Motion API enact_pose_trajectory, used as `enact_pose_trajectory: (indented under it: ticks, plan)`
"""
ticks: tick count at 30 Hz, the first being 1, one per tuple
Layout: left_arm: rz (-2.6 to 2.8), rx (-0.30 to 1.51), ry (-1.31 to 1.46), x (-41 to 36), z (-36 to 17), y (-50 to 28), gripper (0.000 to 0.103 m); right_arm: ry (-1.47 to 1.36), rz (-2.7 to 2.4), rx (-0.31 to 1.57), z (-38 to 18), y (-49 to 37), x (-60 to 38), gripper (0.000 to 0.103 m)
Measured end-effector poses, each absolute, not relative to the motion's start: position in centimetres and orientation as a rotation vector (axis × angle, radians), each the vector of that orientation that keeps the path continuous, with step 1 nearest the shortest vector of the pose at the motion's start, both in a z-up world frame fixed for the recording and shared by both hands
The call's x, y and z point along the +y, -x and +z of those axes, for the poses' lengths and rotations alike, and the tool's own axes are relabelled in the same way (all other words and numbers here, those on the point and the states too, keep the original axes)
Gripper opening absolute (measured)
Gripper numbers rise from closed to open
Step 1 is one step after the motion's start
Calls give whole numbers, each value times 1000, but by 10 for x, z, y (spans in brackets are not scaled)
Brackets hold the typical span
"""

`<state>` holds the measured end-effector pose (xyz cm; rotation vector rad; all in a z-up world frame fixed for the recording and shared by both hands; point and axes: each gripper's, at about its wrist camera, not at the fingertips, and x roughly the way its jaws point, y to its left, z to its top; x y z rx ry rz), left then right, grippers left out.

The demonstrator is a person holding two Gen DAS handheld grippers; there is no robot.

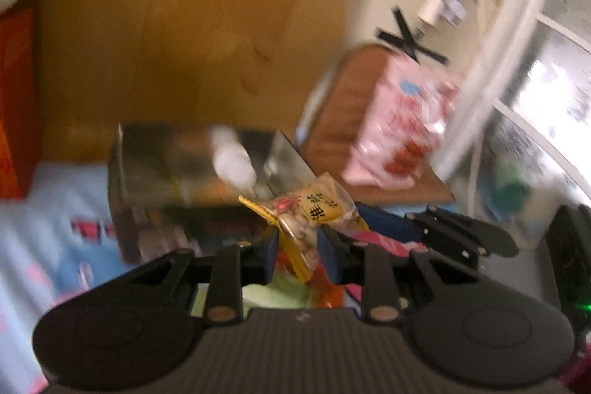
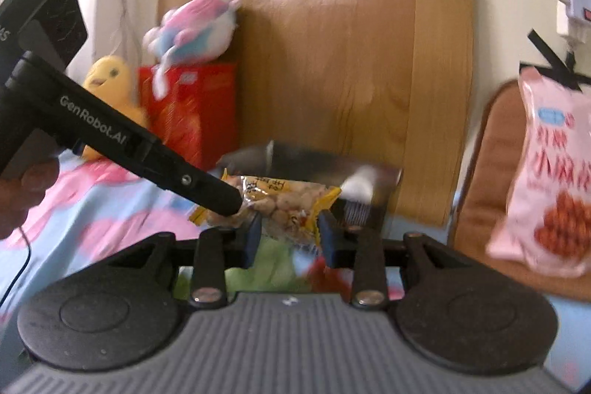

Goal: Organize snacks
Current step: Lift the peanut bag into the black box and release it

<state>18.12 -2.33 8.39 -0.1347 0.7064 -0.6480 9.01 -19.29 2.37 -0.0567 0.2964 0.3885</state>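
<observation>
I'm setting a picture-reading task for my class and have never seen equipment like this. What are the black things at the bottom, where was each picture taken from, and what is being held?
There is no robot here: a person holds a pair of black tongs in each hand, each with a camera looking forward along its fingers. One picture comes from the left tongs, the other from the right tongs.

Both grip the same thing: a clear, yellow-edged snack packet of pale round pieces, the left tongs at one end. It is held above a patterned pink-and-blue cloth.

Behind are a dark box, a red box with a plush toy on top, a yellow plush chick and a pink snack bag. The pictures are blurred.
</observation>
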Motion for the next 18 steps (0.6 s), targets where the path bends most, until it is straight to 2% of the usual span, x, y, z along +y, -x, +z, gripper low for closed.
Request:
enact_pose_trajectory:
  ticks: [5,8,14,17,18]
  plan:
    - [-595,717,183,-26,72,-235,24,40,361,297,29,-148,-186,37]
    - [-520,750,208,-24,57,-256,28,15,351,335,22,-177,-186,39]
    - [-551,714,255,4,55,-222,31,-51,331,325,23,-160,-204,41]
    - [-577,747,239,-1,48,-208,32,-120,403,394,16,-146,-214,51]
    - [-580,766,226,-7,43,-206,32,-144,429,431,10,-145,-215,51]
